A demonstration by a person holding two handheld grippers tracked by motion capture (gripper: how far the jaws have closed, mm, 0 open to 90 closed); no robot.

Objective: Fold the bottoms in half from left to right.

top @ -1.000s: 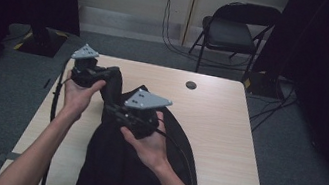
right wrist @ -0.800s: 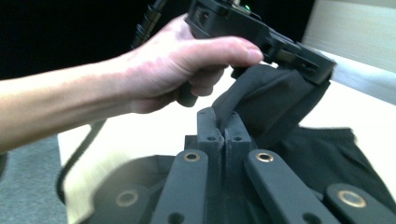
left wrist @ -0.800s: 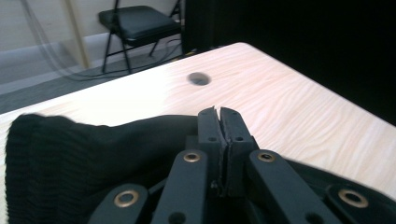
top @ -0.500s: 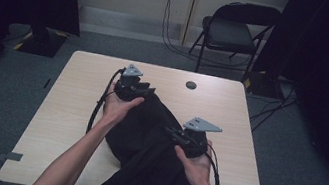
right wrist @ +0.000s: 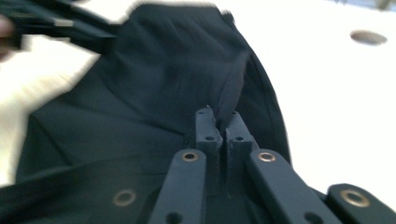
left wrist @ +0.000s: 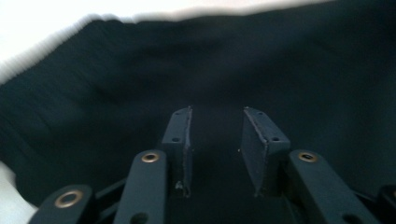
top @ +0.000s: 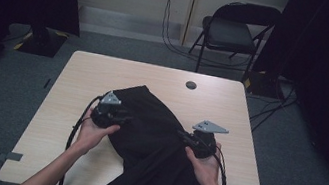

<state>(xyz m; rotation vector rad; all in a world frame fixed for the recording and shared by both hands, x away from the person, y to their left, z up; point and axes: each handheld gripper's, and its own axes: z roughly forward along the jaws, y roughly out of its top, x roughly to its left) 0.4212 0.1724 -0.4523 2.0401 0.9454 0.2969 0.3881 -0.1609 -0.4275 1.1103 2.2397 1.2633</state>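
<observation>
Black garment [top: 154, 141] lies across the middle of the bench [top: 105, 70], its far end rounded, its near end running off the edge toward me. My right gripper [right wrist: 223, 122] has its fingers [right wrist: 207, 128] pinched on a raised fold at the cloth's right side; the fold stands up between them. My left gripper [left wrist: 215, 135] hangs over the cloth's left side, fingers [left wrist: 180, 140] partly apart, having just been opening, cloth under the gap and no pinch visible. Bare light wood shows on both sides of the garment. A dark round grommet [top: 191, 85] sits in the bench beyond it. A folding chair [top: 236, 31] stands behind the bench.
</observation>
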